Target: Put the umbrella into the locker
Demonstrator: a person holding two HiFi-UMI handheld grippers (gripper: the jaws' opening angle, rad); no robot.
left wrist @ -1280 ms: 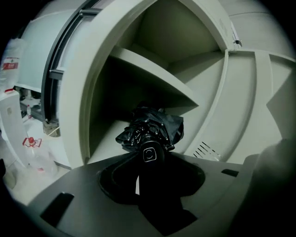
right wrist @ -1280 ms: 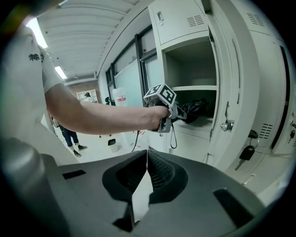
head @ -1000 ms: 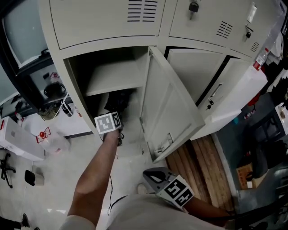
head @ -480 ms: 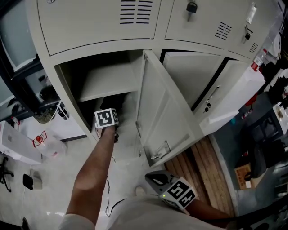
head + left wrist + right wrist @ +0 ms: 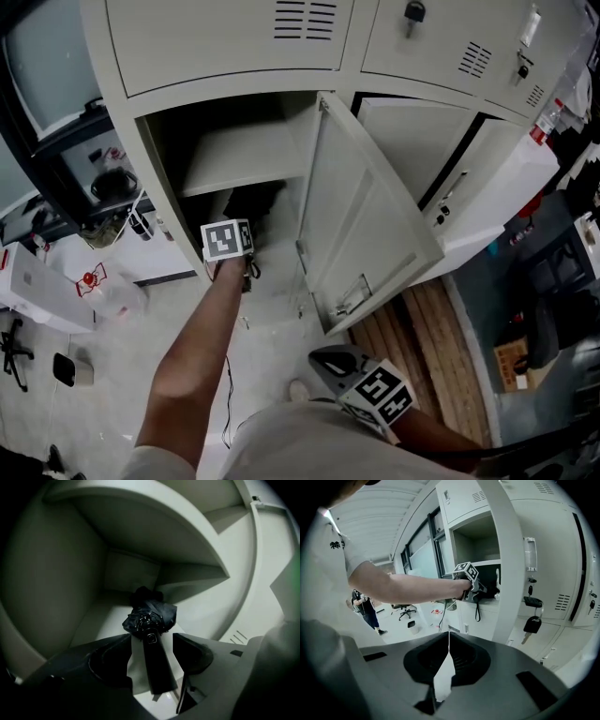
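A black folded umbrella (image 5: 151, 617) lies on the floor of the open lower locker compartment (image 5: 105, 616), its canopy toward the back. Its straight handle (image 5: 157, 665) runs between the jaws of my left gripper (image 5: 152, 637). These jaws are opening, and a pale gap shows on each side of the handle. In the head view my left gripper (image 5: 228, 241) reaches into the locker mouth, with the dark umbrella (image 5: 253, 208) just beyond it. Low near my body, my right gripper (image 5: 319, 356) has its jaws closed tip to tip on nothing (image 5: 449, 633).
The locker door (image 5: 366, 220) stands swung open to the right of the compartment, and a shelf (image 5: 246, 157) sits above the umbrella. Keys (image 5: 532, 620) hang from neighbouring locker doors. A second open door (image 5: 497, 187) is further right, with wooden slats (image 5: 422, 328) on the floor.
The left hand has stayed at the locker mouth and the right gripper low by my body. Only the head view has swayed slightly.
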